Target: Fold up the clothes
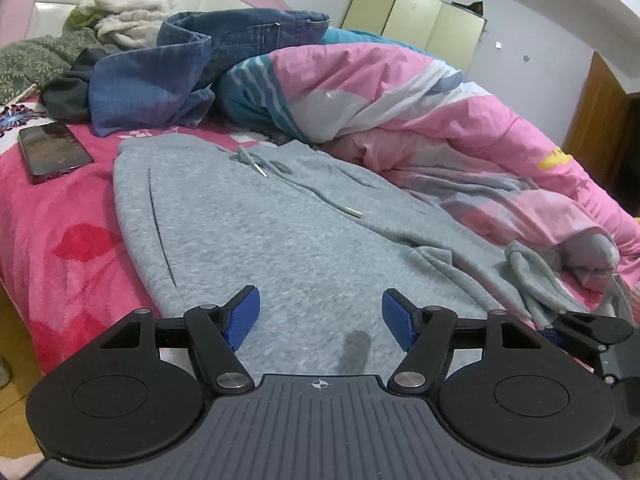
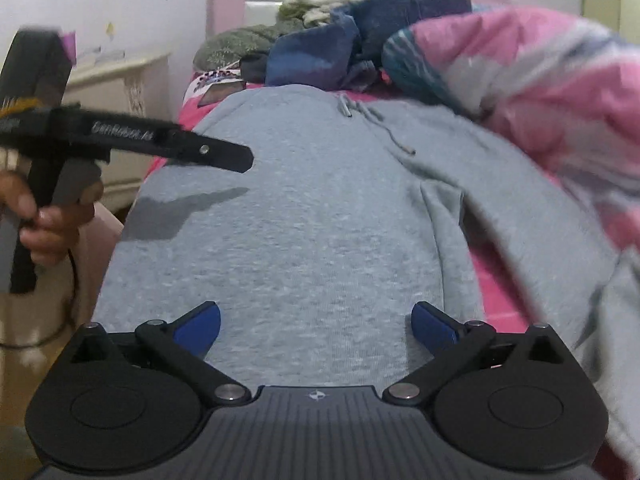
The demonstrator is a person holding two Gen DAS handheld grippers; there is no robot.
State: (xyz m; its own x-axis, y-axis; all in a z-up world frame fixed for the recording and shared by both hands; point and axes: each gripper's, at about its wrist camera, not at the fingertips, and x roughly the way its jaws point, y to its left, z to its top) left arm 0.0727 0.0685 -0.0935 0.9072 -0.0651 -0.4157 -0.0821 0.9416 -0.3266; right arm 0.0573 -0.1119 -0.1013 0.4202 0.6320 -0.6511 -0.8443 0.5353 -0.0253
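Left wrist view, nearest first: the left gripper (image 1: 320, 318) hovers over the near end of the grey sweatpants (image 1: 256, 232), its blue pads partly apart with only cloth showing below the gap, nothing pinched. The sweatpants lie flat on the pink blanket (image 1: 60, 216), waistband at the far end, the drawstring (image 1: 280, 176) trailing toward 1 o'clock. A phone (image 1: 52, 152) rests on the blanket at 10 o'clock, apart from the waistband. Farther at 11 o'clock is a heap of blue jeans (image 1: 160, 80); a pink quilt (image 1: 420, 112) is bunched from 1 to 3 o'clock, against the sweatpants' right edge.

Right wrist view, blurred: the right gripper (image 2: 316, 328) has its jaws spread wide and empty above the grey fabric. At 9 o'clock a hand (image 2: 44, 224) grips the handle of the other gripper, which casts a shadow on the cloth.
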